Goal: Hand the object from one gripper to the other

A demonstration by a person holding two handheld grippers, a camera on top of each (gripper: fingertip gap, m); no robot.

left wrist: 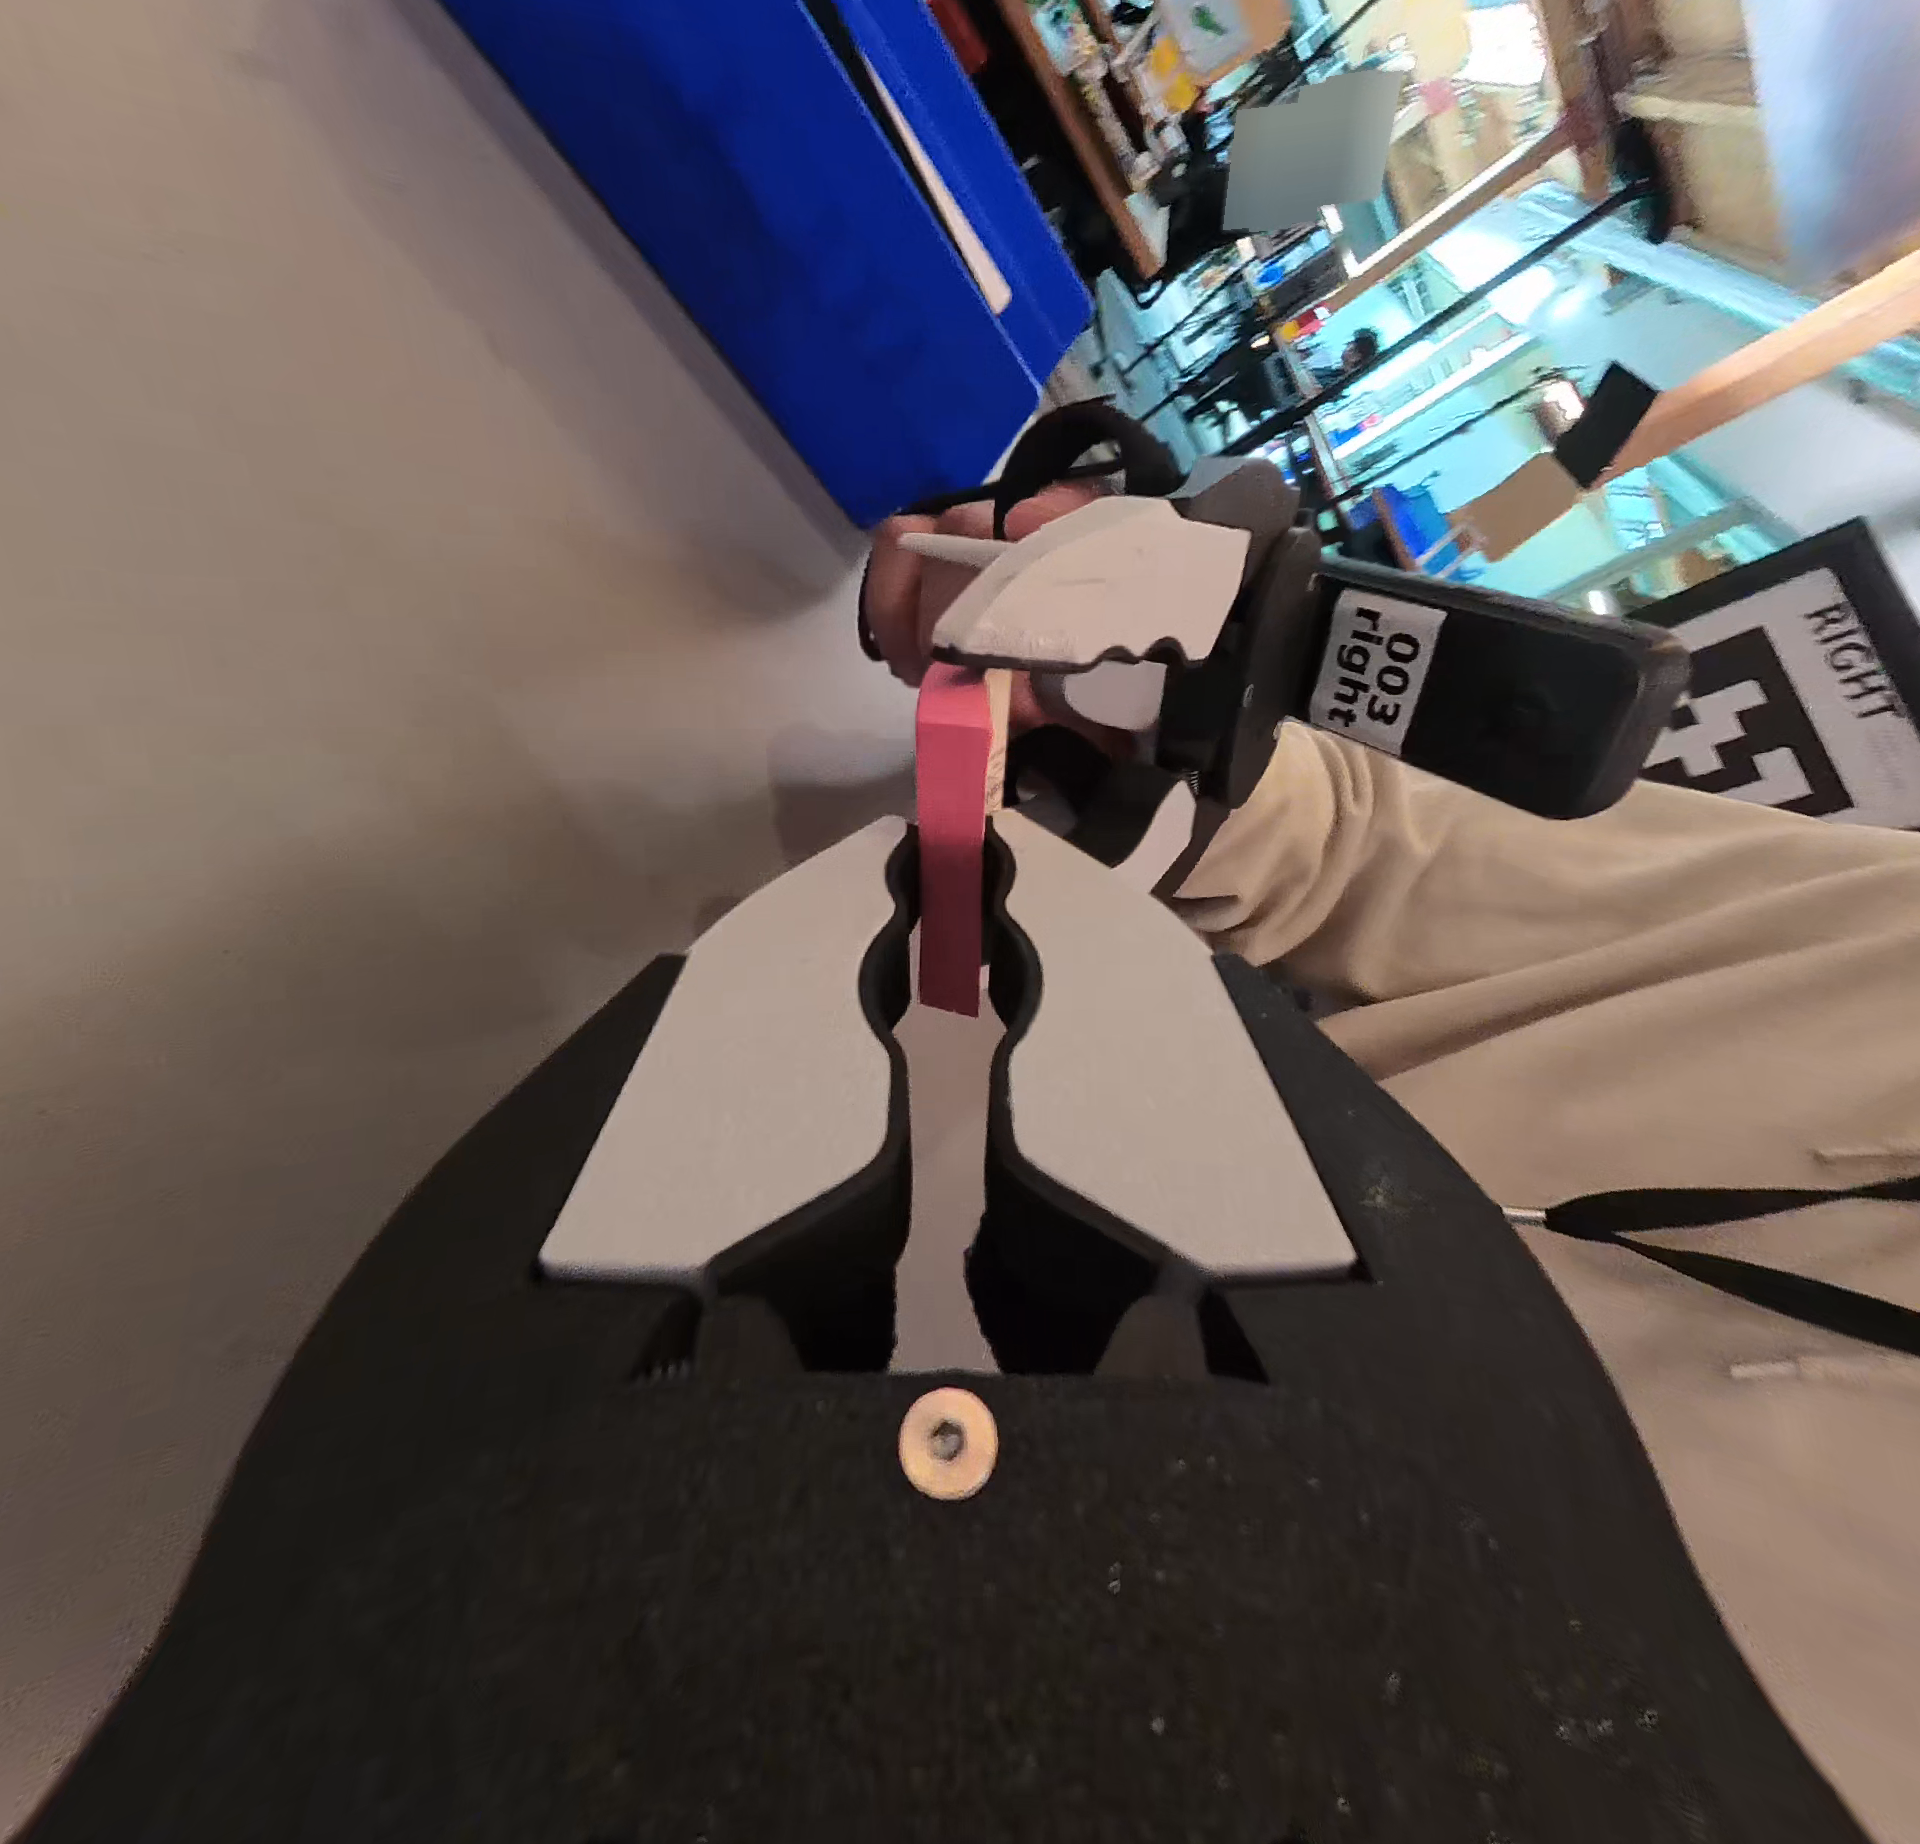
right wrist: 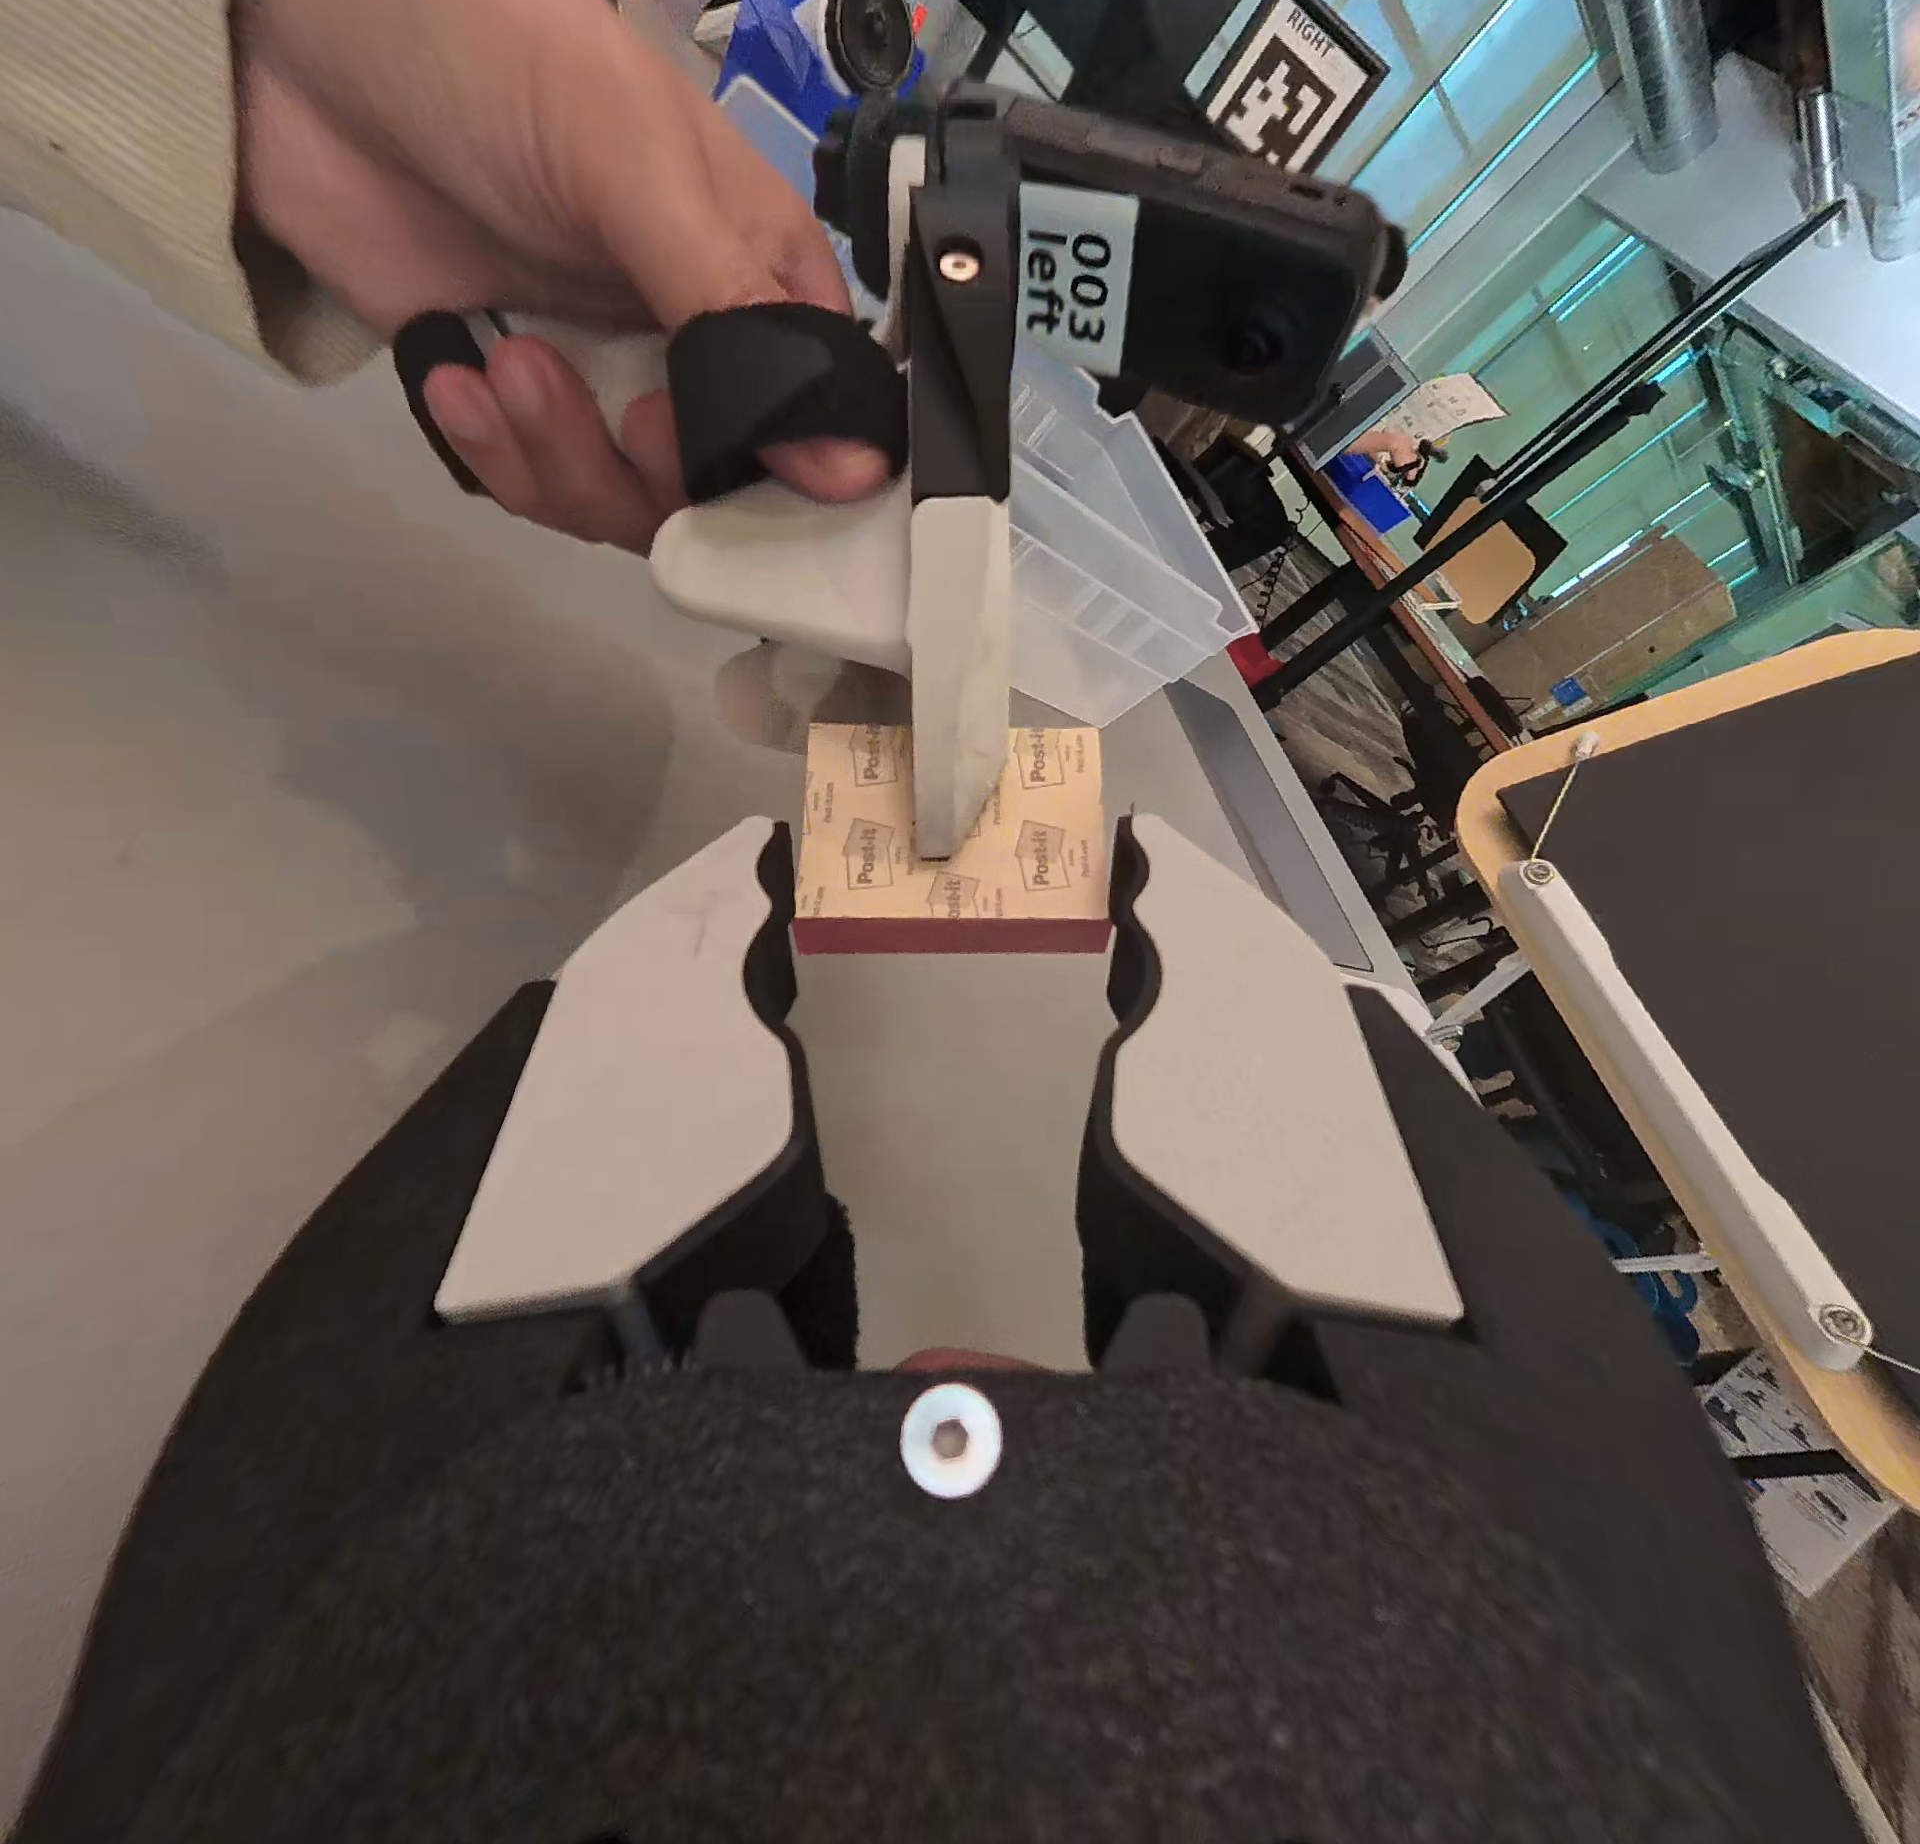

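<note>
A pink sticky note pad (left wrist: 951,859) with a tan backing sheet (right wrist: 852,859) is held in the air between both grippers. My left gripper (left wrist: 951,833) is shut on the pad's flat faces; the pad stands edge-on between its fingers. In the right wrist view one left finger (right wrist: 961,672) presses on the backing from above, and the other finger is hidden under the pad. My right gripper (right wrist: 951,823) is set wide, and its fingertips touch the pad's two side edges. In the left wrist view a right finger (left wrist: 1101,589) lies on the pad's far end.
A grey tabletop (left wrist: 312,547) lies below. A blue box (left wrist: 727,184) stands on it at the back, and a clear plastic bin (right wrist: 1101,568) sits behind the left gripper. A black-topped table with a wooden rim (right wrist: 1766,911) is to the right. A beige sleeve (left wrist: 1558,963) is close. My left and right fingertips are right by each other.
</note>
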